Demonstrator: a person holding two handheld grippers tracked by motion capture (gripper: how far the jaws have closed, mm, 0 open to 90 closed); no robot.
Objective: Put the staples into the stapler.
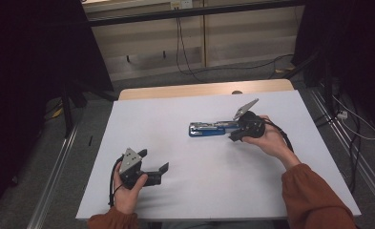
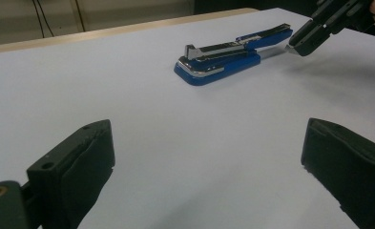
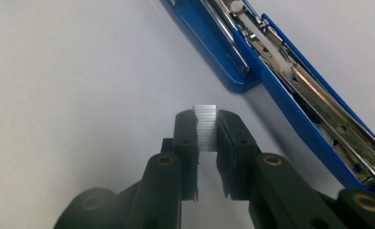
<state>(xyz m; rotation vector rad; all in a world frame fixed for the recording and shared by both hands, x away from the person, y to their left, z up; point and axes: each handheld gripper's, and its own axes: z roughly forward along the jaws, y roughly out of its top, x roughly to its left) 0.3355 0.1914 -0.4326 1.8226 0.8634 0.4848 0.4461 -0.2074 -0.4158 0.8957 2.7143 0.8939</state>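
the work in hand looks like loading a stapler. the blue stapler (image 1: 213, 129) lies opened out flat near the middle of the white desk (image 1: 175, 114), its metal channel facing up and bare, as the right gripper view shows (image 3: 290, 71). the right gripper (image 3: 206, 126) has its jaws clamped on a small strip of staples (image 3: 205, 125), held upright just beside the open stapler, close to the rear part of its channel but not yet in it. so, as i judge it, the picking up of the staples is done; what is left is to bring the strip over the channel, lay it in, let go, and fold the stapler closed.

the left gripper (image 1: 151, 169) rests low at the near left of the desk, well apart from the stapler, its jaws wide apart and holding nothing (image 2: 204, 157). it could steady the stapler but is not doing so now.

around the desk there are dark curtains, cables (image 1: 182, 43) on the floor behind, and a wooden edge at the far side. nothing lies between the strip and the channel; the blue side wall of the stapler is the one thing the strip has to get past.
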